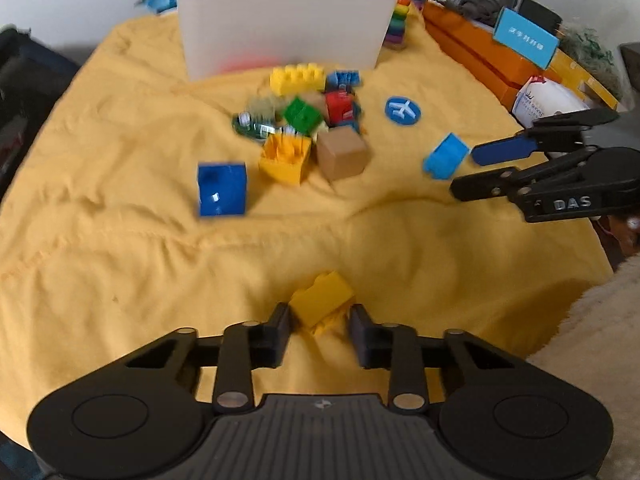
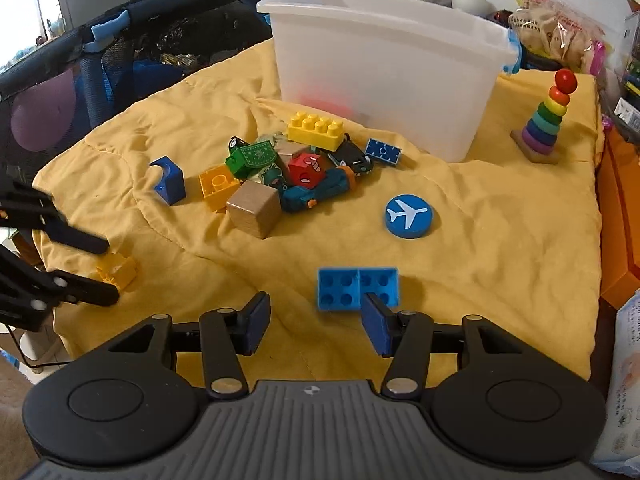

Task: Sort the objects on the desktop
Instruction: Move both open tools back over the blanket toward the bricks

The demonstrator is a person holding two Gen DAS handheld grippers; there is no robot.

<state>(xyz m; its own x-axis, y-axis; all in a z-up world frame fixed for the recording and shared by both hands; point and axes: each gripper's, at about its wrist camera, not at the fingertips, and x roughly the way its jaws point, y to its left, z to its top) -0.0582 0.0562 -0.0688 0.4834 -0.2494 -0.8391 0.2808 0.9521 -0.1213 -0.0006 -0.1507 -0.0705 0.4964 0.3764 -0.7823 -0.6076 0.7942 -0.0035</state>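
A small yellow brick [image 1: 322, 300] lies on the yellow cloth [image 1: 120, 240], and my left gripper [image 1: 320, 320] is shut on it, both pads against its sides. The right wrist view shows the same grip at the far left [image 2: 112, 272]. A light blue brick [image 2: 358, 288] lies studs-up just ahead of my right gripper [image 2: 316, 320], whose jaws stand open; its right fingertip [image 2: 376, 324] overlaps the brick's near edge, and nothing is between the pads. In the left wrist view that gripper [image 1: 464, 174] points at the light blue brick [image 1: 446, 158] from the right.
A translucent white bin [image 2: 380, 80] stands at the back. In front of it is a pile of bricks and toy cars [image 2: 308, 164], with a wooden cube [image 2: 252, 208], a dark blue block [image 2: 170, 180] and a blue aeroplane disc [image 2: 408, 216]. A rainbow stacker [image 2: 544, 124] stands back right, by orange boxes [image 1: 472, 48].
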